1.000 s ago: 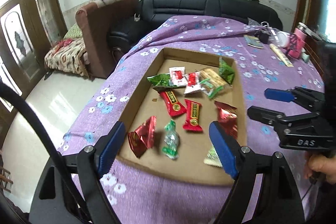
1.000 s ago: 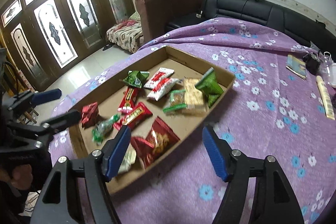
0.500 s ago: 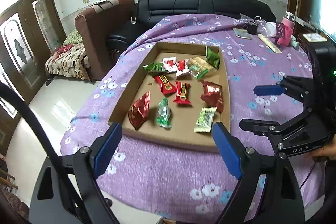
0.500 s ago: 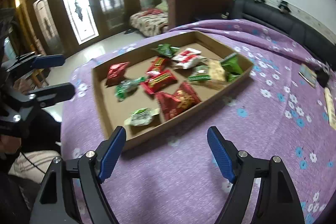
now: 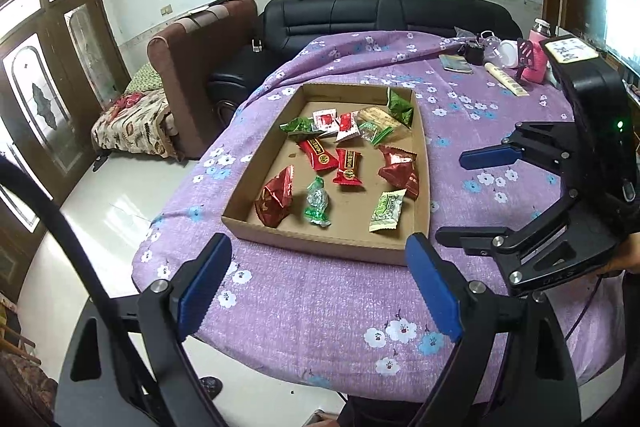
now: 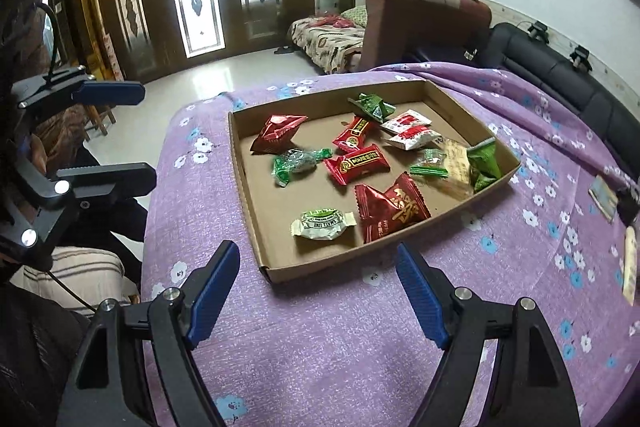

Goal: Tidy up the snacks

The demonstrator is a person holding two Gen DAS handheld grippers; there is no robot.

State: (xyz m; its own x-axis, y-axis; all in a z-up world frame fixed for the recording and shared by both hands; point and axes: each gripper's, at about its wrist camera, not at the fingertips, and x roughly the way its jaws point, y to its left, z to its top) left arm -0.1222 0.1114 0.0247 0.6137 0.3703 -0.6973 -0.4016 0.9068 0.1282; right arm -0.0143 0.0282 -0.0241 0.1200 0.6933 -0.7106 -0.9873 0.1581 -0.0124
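Lying scattered across a shallow cardboard tray (image 5: 423, 163) are the snacks, small wrapped packets in red, green, white and tan. Against the tray's far wall stands a green pouch (image 5: 400, 106) on its edge, with a tan cracker pack (image 5: 380, 119) and two white-and-red sachets (image 5: 336, 121) just beside it. Two flat red bars (image 5: 347, 167) lie near the tray's middle. Toward the tray's near wall sit a puffed red packet (image 5: 276, 197), a twisted green candy (image 5: 317, 202), a pale green-and-white sweet (image 5: 387, 209) and a larger dark red bag (image 5: 400, 171).

The tray rests on a purple flowered cloth (image 5: 320, 307) that covers the table, and its low walls are unbroken all round. On the tray's near side a broad strip of bare cloth runs to the table's edge. To the tray's left the cloth soon drops away toward the pale floor; to its right the cloth is bare but for printed flowers. Beyond the tray's far right corner, well apart from it, small household things crowd round a pink bottle (image 5: 536, 59).

The left gripper (image 5: 316, 291) hangs over the bare cloth short of the tray's near wall, its jaws having just been opening, now spread wide with nothing between the blue pads. The right gripper (image 6: 318, 291) hovers off the tray's near right corner, jaws likewise having just been opening, parted and empty. Both stand clear of the tray and of each other.
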